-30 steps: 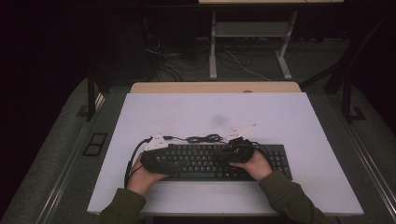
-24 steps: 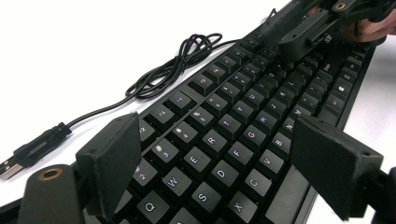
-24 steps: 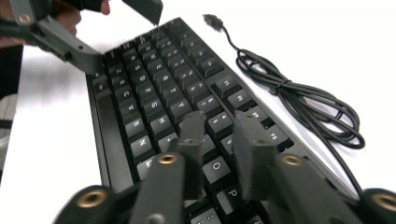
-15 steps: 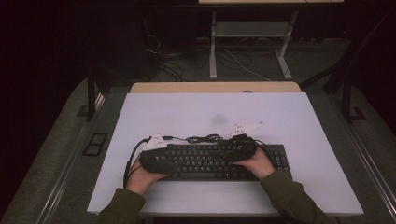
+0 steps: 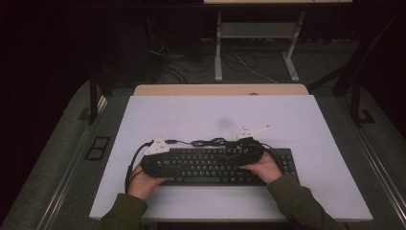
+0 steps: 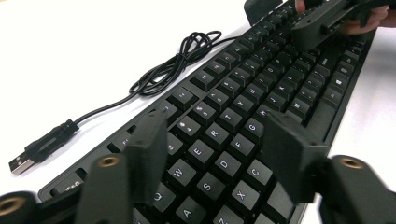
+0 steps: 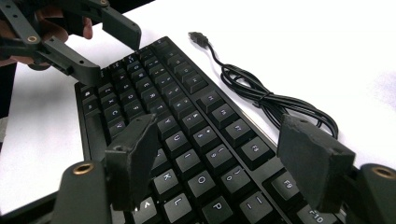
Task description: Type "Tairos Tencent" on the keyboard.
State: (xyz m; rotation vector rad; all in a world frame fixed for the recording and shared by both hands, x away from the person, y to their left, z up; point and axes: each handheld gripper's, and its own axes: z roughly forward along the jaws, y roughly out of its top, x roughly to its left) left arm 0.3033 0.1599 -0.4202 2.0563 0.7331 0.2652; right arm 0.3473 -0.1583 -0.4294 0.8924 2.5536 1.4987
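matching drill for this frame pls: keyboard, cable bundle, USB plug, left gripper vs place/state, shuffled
1. keyboard
2. cable bundle
3. USB plug
4. left gripper

A. coiled on the table behind the keyboard
B. open above the letter keys
C. lying loose on the white table, plugged into nothing
D. flat on the table under both grippers

Pairs: 1-D, 2-A, 3-C, 4-B

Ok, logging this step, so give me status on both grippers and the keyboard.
Left gripper open over the letter keys, jaws just closing, nothing gripped. Right gripper open, jaws just opening. Keyboard flat on table. Coiled USB cable behind it.
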